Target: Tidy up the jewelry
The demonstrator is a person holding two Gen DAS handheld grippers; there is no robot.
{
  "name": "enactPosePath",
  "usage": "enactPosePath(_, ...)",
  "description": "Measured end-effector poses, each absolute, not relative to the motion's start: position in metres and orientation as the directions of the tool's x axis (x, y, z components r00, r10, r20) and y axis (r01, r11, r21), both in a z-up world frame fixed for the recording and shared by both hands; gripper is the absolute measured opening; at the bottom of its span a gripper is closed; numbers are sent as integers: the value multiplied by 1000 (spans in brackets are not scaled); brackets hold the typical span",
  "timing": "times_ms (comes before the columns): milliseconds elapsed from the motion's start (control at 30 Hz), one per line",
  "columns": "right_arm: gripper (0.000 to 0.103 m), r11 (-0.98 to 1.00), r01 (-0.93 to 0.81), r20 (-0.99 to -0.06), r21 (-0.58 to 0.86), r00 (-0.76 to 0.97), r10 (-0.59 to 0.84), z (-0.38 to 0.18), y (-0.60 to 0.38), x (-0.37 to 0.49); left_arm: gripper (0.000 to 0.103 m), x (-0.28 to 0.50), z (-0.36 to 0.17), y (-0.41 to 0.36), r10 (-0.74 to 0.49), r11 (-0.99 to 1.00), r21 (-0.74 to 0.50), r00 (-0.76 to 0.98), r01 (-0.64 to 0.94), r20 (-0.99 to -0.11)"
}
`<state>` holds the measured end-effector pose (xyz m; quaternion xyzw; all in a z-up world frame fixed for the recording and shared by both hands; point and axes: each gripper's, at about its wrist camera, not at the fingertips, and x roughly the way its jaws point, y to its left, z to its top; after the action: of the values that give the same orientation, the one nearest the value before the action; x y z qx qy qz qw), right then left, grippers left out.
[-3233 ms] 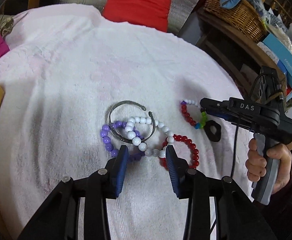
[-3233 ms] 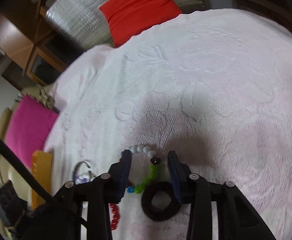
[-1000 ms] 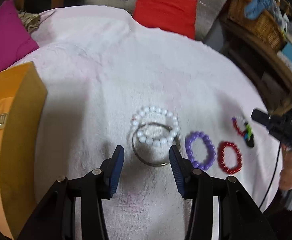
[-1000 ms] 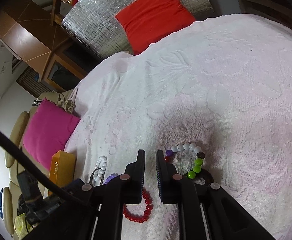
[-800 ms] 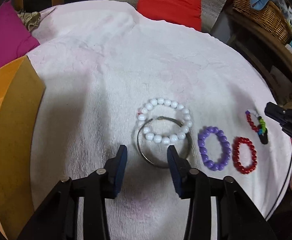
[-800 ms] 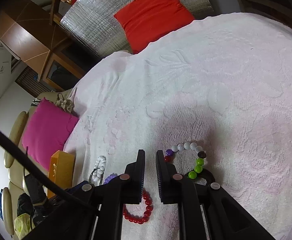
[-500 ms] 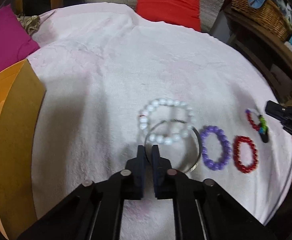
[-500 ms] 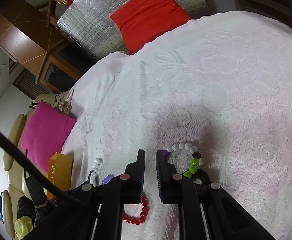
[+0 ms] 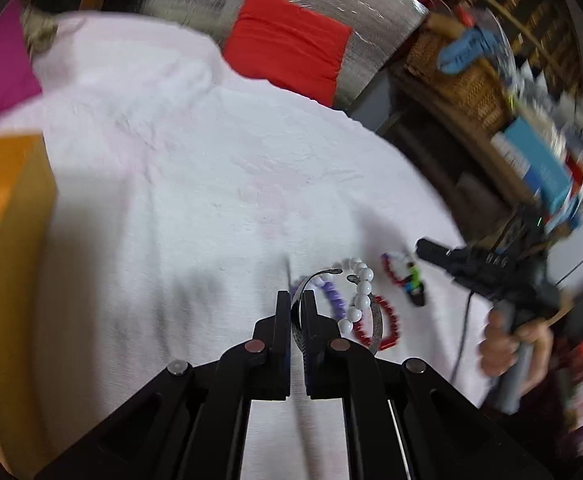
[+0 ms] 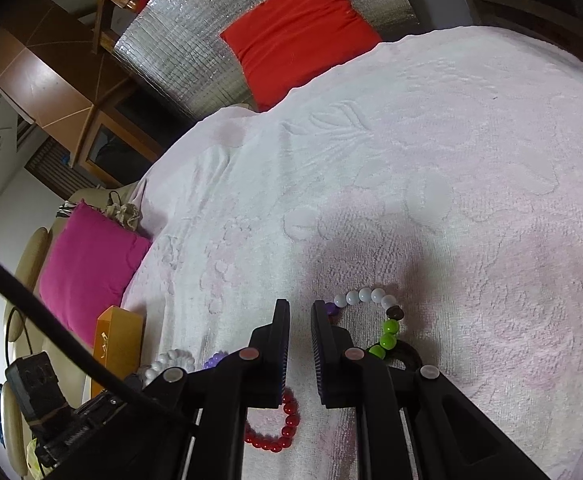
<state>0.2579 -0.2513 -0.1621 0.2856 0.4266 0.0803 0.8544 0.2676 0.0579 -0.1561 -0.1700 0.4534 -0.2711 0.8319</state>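
My left gripper (image 9: 297, 300) is shut on a thin silver bangle (image 9: 378, 326) and holds it tilted above the white cloth (image 9: 211, 184). A white bead bracelet (image 9: 357, 300) hangs across the bangle and seems caught on it. On the cloth behind them lie a purple bead bracelet (image 9: 331, 298) and a red bead bracelet (image 9: 389, 322). Further right are a multicoloured bracelet (image 10: 371, 296) and a black ring (image 10: 409, 354). My right gripper (image 10: 299, 312) is shut with nothing in it, hovering just left of the multicoloured bracelet.
An orange box (image 9: 11, 208) stands at the cloth's left edge. A hand (image 9: 507, 340) holds the right gripper's grip at the cloth's right edge. Red cushion (image 10: 295, 36), pink cushion (image 10: 87, 264) and a wicker basket (image 9: 463, 76) lie beyond the cloth.
The left jaws closed on the bangle's rim, lifted it off the cloth and swung it right, with the white beads coming along. The right gripper has not moved.
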Motion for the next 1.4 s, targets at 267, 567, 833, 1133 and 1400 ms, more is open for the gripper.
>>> enactPosePath(267,14,830,99,-678,549,633,373,-158,-250,255,5,285,-196,80,-674,713,-694,366,96,-642)
enactPosePath(567,14,828,98,-674,551,638,373,-156,-252,254,5,280,-179,66,-632,760,-628,411,166,-657)
enactPosePath(833,14,831,98,-675,548,639,369,-156,-251,255,5,255,-131,54,-508,861,-400,551,313,-662)
enactPosePath(1133,14,845,78,-676,529,640,364,-155,-242,256,5,258,-143,52,-416,908,-310,503,283,-758)
enactPosePath(1400,14,866,30,-682,499,630,372,-152,-227,256,5,253,-151,31,-299,940,-162,495,301,-816)
